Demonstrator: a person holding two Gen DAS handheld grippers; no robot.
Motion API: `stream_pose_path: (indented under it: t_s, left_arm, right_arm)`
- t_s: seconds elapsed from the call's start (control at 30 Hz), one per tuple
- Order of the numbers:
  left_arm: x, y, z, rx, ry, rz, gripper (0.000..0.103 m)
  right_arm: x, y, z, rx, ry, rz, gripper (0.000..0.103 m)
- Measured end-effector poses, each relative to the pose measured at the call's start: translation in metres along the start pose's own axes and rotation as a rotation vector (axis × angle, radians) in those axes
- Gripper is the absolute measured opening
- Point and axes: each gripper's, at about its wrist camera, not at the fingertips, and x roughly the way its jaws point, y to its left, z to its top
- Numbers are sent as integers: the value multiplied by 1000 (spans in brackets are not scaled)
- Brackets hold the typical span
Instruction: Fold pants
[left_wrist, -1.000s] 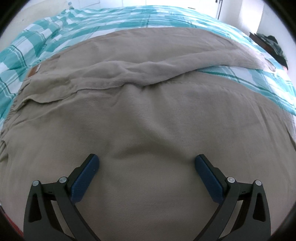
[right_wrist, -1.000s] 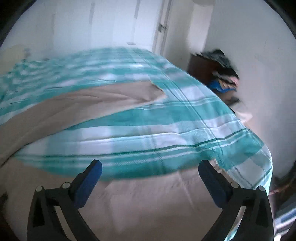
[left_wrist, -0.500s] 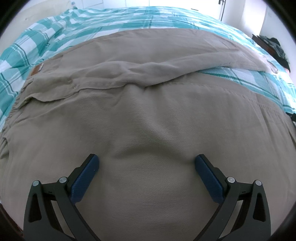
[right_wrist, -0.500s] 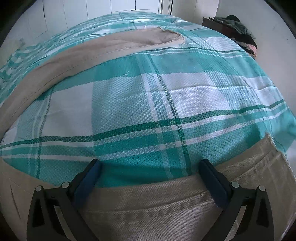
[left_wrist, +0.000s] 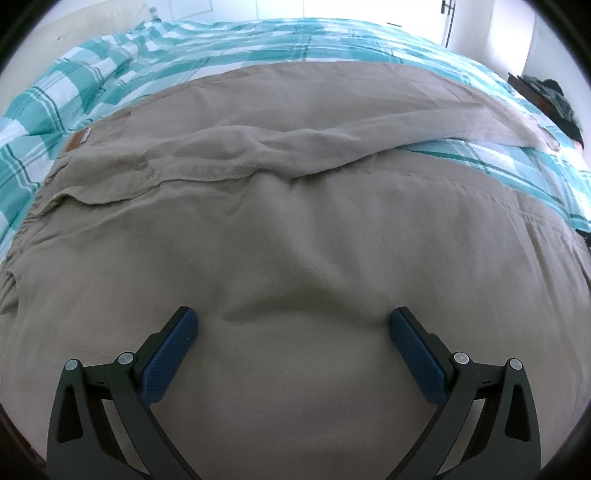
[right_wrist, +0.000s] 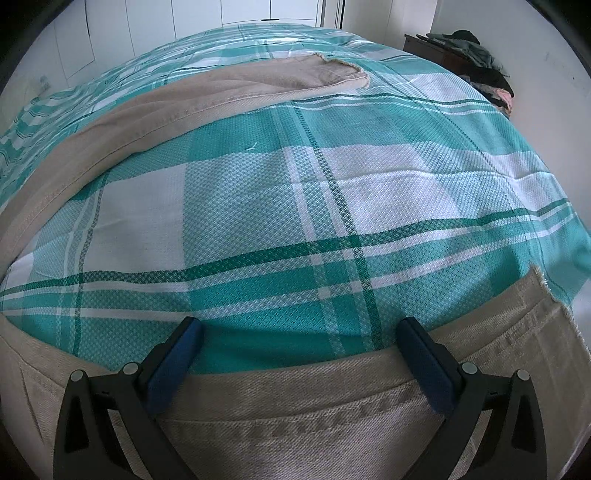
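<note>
Beige pants (left_wrist: 295, 229) lie spread flat on a teal and white plaid bedspread (left_wrist: 177, 55), waistband with a small brown label (left_wrist: 75, 140) at the left. One leg runs off to the far right, the other fills the near side. My left gripper (left_wrist: 293, 325) hangs open just above the near thigh area, nothing between its blue pads. In the right wrist view the near leg's hem end (right_wrist: 332, 413) lies under my open right gripper (right_wrist: 299, 334), whose tips reach the leg's inner edge. The far leg (right_wrist: 207, 99) ends in a frayed hem further back.
A dark cabinet with a pile of clothes (right_wrist: 476, 62) stands by the wall at the far right. White wardrobe doors (right_wrist: 184, 22) stand behind the bed. The bedspread (right_wrist: 424, 177) drops off at the right edge of the bed.
The right gripper swung down from a raised, blurred view of the bed and settled low over the near leg's hem. The left gripper hardly moved, edging slightly closer to the pants.
</note>
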Motion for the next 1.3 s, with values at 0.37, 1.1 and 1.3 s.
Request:
stream_pose_path:
  t_s: [0.37, 1.1, 1.3]
  left_arm:
    - [1, 1, 2, -7, 5, -3, 103]
    - [3, 1, 3, -8, -1, -3, 103]
    - [3, 1, 3, -7, -5, -1, 103]
  right_arm:
    - [-1, 0, -1, 0, 1, 0, 103]
    - [-1, 1, 0, 0, 2, 0, 103]
    - [-1, 0, 0, 0, 2, 0, 103]
